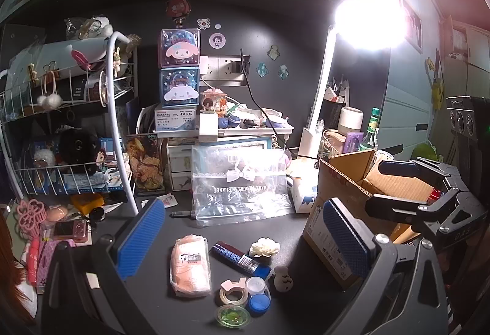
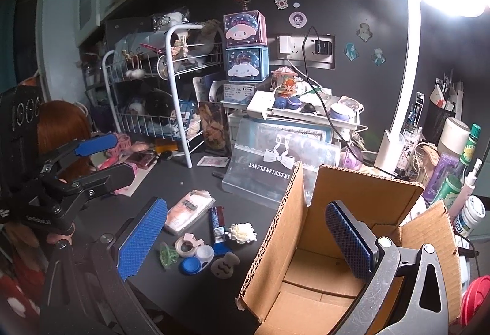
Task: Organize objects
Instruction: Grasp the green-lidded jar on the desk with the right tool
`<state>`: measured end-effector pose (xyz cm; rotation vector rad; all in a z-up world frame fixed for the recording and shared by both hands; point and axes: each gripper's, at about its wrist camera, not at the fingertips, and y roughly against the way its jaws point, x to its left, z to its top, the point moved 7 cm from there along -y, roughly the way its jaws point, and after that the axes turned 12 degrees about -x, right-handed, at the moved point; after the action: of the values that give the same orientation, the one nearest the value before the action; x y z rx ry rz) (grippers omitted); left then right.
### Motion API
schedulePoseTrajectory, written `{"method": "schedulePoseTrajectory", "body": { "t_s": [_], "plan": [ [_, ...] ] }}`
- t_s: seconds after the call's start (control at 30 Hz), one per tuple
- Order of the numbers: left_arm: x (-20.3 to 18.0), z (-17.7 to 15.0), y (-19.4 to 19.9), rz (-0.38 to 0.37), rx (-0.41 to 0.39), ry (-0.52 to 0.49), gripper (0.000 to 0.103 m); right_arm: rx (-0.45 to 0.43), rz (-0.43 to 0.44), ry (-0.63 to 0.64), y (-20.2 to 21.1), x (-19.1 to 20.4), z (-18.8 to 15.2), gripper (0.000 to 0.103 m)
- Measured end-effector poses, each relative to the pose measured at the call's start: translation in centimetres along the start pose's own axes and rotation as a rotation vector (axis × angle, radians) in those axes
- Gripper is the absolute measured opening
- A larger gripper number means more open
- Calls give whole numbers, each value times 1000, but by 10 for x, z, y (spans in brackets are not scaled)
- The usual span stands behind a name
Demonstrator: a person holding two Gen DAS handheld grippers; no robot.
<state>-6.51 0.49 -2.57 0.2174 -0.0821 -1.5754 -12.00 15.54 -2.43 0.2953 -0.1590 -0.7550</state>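
Small items lie on the dark desk: a pink wrapped packet (image 1: 191, 266) (image 2: 190, 211), a dark blue tube (image 1: 240, 257) (image 2: 218, 229), a white flower clip (image 1: 265, 247) (image 2: 242, 232), a tape roll (image 1: 234, 295) (image 2: 187, 246), a blue and white contact lens case (image 1: 257, 295) (image 2: 197, 260), a green round piece (image 1: 233, 316) (image 2: 168, 255) and a small beige figure (image 1: 283, 276) (image 2: 225, 264). An open cardboard box (image 1: 346, 182) (image 2: 321, 246) stands to their right. My left gripper (image 1: 242, 240) is open above the items. My right gripper (image 2: 245, 243) is open, its right finger over the empty box.
A white wire rack (image 1: 116, 126) (image 2: 177, 84) stands at the left. Clear printed bags (image 1: 242, 182) (image 2: 275, 160) lean against small drawers behind the items. A bright desk lamp (image 1: 315, 108) (image 2: 404, 90), bottles and pen holders crowd the right. A pink camera (image 1: 69, 227) lies at the left.
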Motion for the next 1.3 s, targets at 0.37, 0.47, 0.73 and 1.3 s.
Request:
{"method": "schedulePoseTrajectory", "body": {
  "t_s": [0.37,0.47,0.73,1.3],
  "plan": [
    [0,-2,-3,4,13,-6,102,7,3,4,-2,2,-1,103],
    [1,-2,-4,8,14,-8,103,7,-1,14,-2,3,-1,103],
    [2,-4,-9,22,26,-9,103,-26,-15,51,3,2,0,103],
    [57,-22,-6,76,31,2,103,-78,45,247,-6,70,0,101]
  ]
}}
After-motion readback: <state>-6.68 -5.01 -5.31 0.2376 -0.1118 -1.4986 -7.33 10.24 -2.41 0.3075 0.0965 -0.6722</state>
